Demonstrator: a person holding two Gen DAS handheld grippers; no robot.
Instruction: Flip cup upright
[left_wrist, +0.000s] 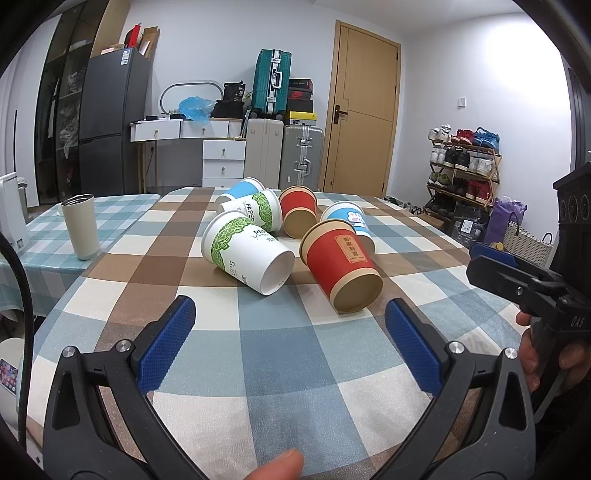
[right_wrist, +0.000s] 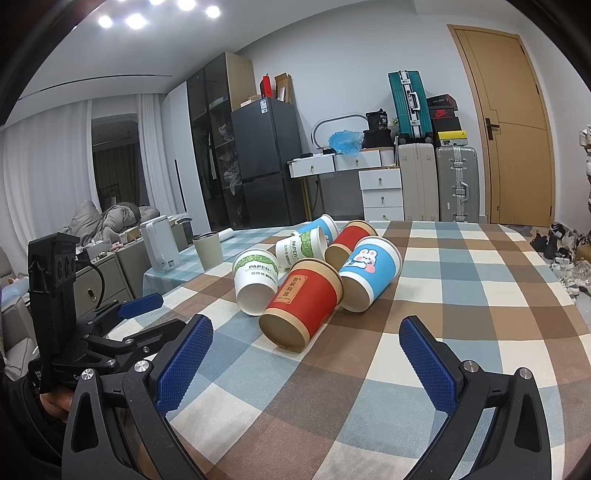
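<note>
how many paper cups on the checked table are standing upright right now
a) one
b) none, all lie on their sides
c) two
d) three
b) All six paper cups, such as the near red cup and near white-and-green cup, lie tipped on the table.

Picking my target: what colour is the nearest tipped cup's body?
Red, with a tan rim and base; the nearest cup shows best in the right wrist view.

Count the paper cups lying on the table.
6: near red cup, white cup beside it, rabbit cup, far red cup, second white cup, far blue cup.
</note>
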